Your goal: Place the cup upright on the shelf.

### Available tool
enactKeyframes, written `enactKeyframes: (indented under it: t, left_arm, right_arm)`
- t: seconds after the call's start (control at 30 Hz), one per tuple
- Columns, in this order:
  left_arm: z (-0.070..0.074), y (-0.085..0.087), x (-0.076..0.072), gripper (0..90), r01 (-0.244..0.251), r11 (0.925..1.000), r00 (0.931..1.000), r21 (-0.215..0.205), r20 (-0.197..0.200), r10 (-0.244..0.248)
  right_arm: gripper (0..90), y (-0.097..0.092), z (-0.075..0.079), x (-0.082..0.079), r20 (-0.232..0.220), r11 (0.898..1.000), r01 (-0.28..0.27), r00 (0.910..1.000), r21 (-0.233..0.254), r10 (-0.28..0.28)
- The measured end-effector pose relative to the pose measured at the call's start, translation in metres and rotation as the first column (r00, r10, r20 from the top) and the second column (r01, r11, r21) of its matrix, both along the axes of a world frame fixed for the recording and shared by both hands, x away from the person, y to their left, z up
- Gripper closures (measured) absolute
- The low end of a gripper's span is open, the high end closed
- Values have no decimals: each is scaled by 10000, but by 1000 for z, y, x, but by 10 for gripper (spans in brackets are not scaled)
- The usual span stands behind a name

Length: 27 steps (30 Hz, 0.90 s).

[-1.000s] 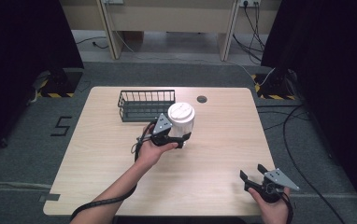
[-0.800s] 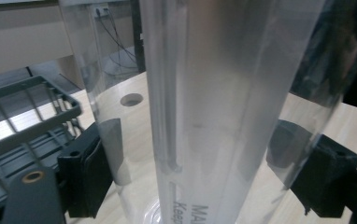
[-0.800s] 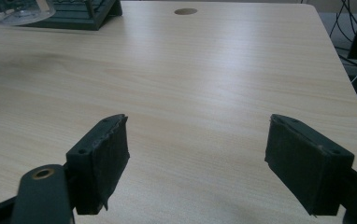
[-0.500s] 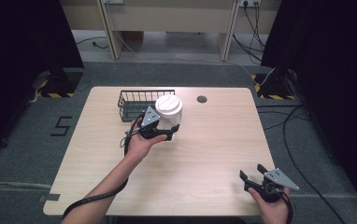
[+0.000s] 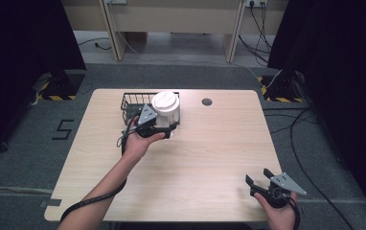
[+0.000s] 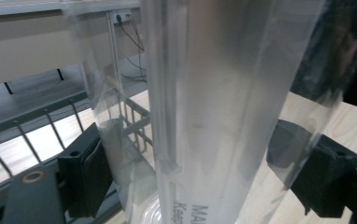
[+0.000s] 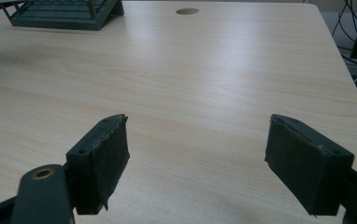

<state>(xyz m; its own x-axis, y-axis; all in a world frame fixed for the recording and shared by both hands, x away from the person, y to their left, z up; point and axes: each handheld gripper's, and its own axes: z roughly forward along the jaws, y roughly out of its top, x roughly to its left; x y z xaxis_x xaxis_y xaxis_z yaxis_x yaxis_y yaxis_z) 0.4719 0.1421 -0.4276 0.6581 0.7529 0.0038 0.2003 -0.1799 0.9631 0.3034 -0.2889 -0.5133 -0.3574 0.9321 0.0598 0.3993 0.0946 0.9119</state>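
Observation:
My left gripper (image 5: pixel 164 125) is shut on a clear plastic jar with a white lid (image 5: pixel 165 107), held upright at the right end of the black wire basket (image 5: pixel 132 102). Close up, the jar's see-through wall (image 6: pixel 218 107) stands between the two black pads, with the basket's wires (image 6: pixel 50 126) behind it. Whether the jar hangs over the basket or just in front of it, I cannot tell. My right gripper (image 5: pixel 262 181) rests at the table's near right corner, jaws wide apart (image 7: pixel 197 163) over bare wood with nothing between them.
The light wooden table (image 5: pixel 210 143) has a round cable hole (image 5: pixel 207 101) at the back right of the basket. A black cable trails from my left gripper along the forearm (image 5: pixel 95 201). Grey floor and dark stands surround the table.
My left gripper has carried the jar back and to the left, from the table's middle to the right end of the wire basket. The right gripper has stayed put.

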Motion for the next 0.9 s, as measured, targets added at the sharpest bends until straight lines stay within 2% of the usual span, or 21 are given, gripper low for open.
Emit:
enactKeyframes:
  t: [0.37,0.77,0.9]
  left_arm:
    - [12,15,8,177,-352,9993,9993,152,152,350]
    - [23,27,19,177,-624,9980,9977,-92,260,627]
    - [27,30,22,177,-686,9976,9972,-77,294,688]
  right_arm:
    - [219,0,0,0,-7,10000,-24,10000,-35,24]
    - [220,1,0,0,-5,9999,-44,10000,-93,44]
    - [221,0,0,0,-39,10000,-32,10000,21,32]
